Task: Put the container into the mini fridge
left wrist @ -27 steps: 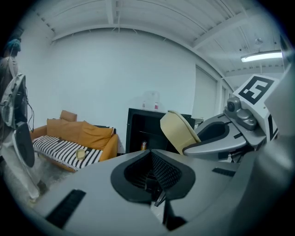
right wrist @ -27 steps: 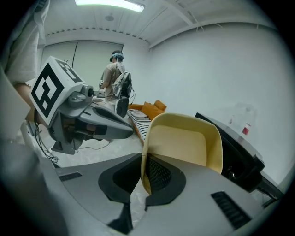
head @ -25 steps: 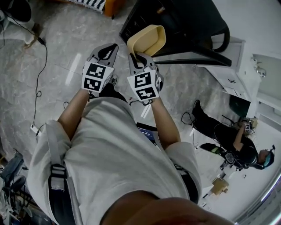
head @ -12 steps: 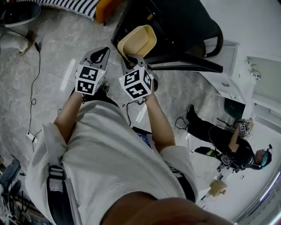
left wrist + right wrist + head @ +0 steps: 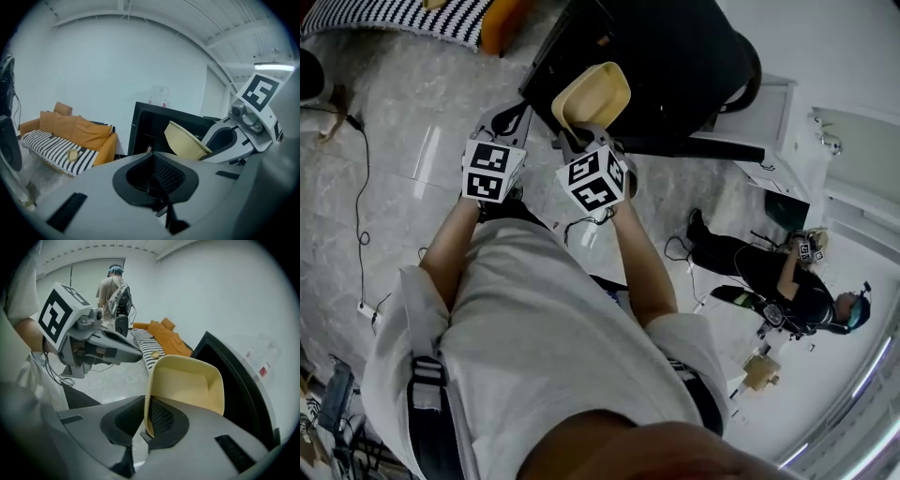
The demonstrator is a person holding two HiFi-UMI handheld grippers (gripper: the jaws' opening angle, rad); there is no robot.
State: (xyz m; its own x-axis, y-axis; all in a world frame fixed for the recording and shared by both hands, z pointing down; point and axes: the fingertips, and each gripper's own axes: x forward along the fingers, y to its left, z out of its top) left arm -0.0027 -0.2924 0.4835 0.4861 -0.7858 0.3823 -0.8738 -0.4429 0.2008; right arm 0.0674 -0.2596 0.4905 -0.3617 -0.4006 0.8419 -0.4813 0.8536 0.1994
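The right tongs [image 5: 146, 430] are pinched almost closed on one wall of the pale yellow container [image 5: 185, 385]. They hold it tilted in the air, hollow side turned back toward the person, just in front of the black mini fridge [image 5: 656, 66], whose door stands open on a dark interior. The left tongs [image 5: 161, 208] are closed with nothing between them, raised just beside the right pair and well above the grey marbled floor [image 5: 403, 141].
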